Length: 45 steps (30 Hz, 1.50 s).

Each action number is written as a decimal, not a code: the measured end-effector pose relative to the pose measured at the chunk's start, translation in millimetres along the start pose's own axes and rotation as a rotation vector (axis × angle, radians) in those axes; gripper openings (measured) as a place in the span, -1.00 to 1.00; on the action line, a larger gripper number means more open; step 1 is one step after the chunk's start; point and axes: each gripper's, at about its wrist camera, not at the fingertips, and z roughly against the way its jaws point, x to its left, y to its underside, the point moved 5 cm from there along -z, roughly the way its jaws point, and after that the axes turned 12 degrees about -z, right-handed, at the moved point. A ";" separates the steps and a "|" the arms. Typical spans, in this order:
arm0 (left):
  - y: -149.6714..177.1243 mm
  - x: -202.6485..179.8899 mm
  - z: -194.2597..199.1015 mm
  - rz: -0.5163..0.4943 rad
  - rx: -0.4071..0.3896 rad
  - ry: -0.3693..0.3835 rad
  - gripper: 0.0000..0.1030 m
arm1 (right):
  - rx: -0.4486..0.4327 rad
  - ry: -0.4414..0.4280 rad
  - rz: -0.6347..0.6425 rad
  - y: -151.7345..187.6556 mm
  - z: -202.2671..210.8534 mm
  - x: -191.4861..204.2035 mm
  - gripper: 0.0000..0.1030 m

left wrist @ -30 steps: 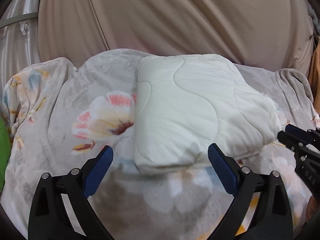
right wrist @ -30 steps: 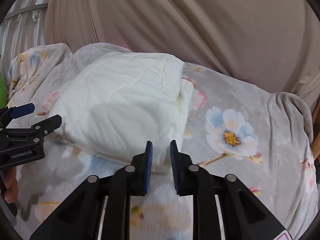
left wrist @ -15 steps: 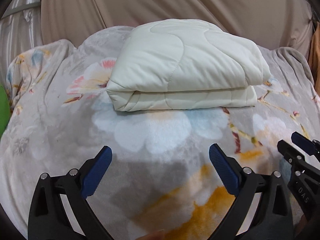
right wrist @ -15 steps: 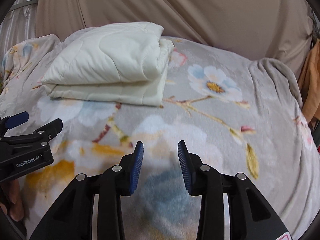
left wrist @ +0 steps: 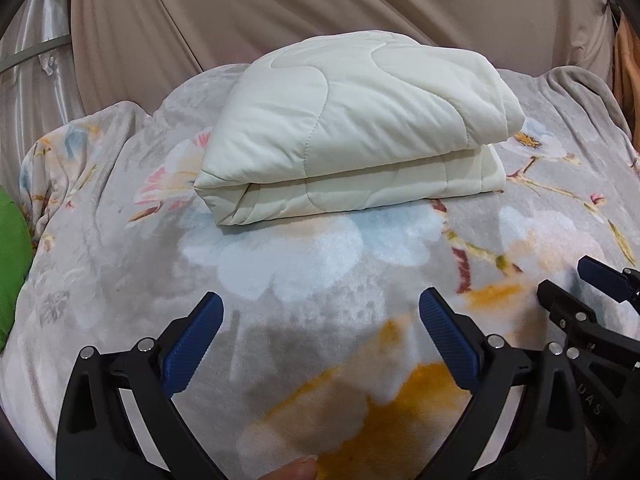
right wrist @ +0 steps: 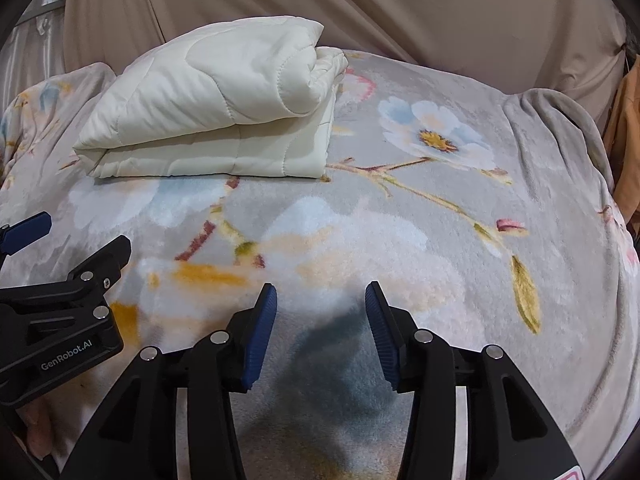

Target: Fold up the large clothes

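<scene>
Left wrist view: folded cream quilt (left wrist: 352, 128) in the upper middle of the frame, lying on a grey floral blanket (left wrist: 304, 264), doubled into a thick pad with two layers showing along its near edge and wavy stitching across the top. Rounded fold at the left end, right end reaching toward the upper right. Beige drape (left wrist: 320, 4) filling the top of the frame behind it, shiny pale curtain (left wrist: 32, 72) at the upper left, a green patch (left wrist: 12, 264) at the left edge, an orange cloth (left wrist: 628, 64) at the far right edge. Left gripper (left wrist: 320, 338) at the bottom, blue pads spread wide with only blanket between them, well apart from the quilt and holding nothing. Right gripper (left wrist: 584, 292) poking in at the lower right, seen edge-on, a gap showing between its tips. A fingertip (left wrist: 300, 470) at the bottom edge.

Right wrist view: same quilt (right wrist: 216, 104) now in the upper left of the frame, its stacked open edges turned toward the middle, resting on the blanket (right wrist: 420, 208) beside a large blue-white printed flower (right wrist: 436, 136). Drape (right wrist: 360, 0) across the top. Right gripper (right wrist: 320, 328) at the bottom centre, pads parted at a moderate width over bare blanket, empty, well short of the quilt. Left gripper (right wrist: 76, 236) entering from the left edge, black body marked GenRobot.AI, tips clearly apart, gripping nothing.
</scene>
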 end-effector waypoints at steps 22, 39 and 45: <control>-0.7 -1.1 1.5 -0.008 -0.011 -0.025 0.87 | -0.048 -0.010 0.030 1.6 7.4 8.6 -0.07; -0.3 0.6 1.8 -0.014 -0.016 -0.028 0.87 | -0.050 -0.011 0.032 1.1 7.1 7.6 -0.07; -0.8 0.8 2.8 -0.014 -0.019 -0.032 0.86 | -0.050 -0.012 0.033 1.1 7.3 7.5 -0.07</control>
